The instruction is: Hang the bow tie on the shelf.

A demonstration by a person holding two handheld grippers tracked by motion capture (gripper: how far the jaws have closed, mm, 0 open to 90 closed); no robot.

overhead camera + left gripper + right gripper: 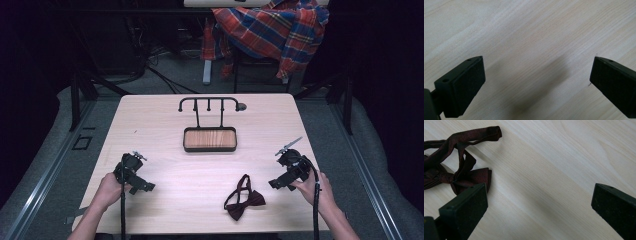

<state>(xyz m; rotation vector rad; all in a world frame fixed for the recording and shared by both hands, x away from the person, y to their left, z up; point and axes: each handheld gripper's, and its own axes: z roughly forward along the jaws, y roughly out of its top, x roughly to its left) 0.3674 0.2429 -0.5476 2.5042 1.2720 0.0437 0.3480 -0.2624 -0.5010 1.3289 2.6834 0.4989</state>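
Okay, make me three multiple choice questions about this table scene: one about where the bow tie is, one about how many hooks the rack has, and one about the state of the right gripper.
1. Where does the bow tie lie?
A. in the wooden tray
B. on the table, nearer the right gripper
C. hung on the rack

2. How many hooks does the rack carry along its bar?
A. one
B. four
C. nine

3. How do the right gripper's fingers stand?
A. clamped on the bow tie
B. shut with nothing between
C. wide open over bare table

Answers:
1 B: the high view shows it flat on the wood, in front of the tray and beside the right gripper.
2 B: two curved end hooks and two short pegs show.
3 C: the right gripper view shows bare wood between them.
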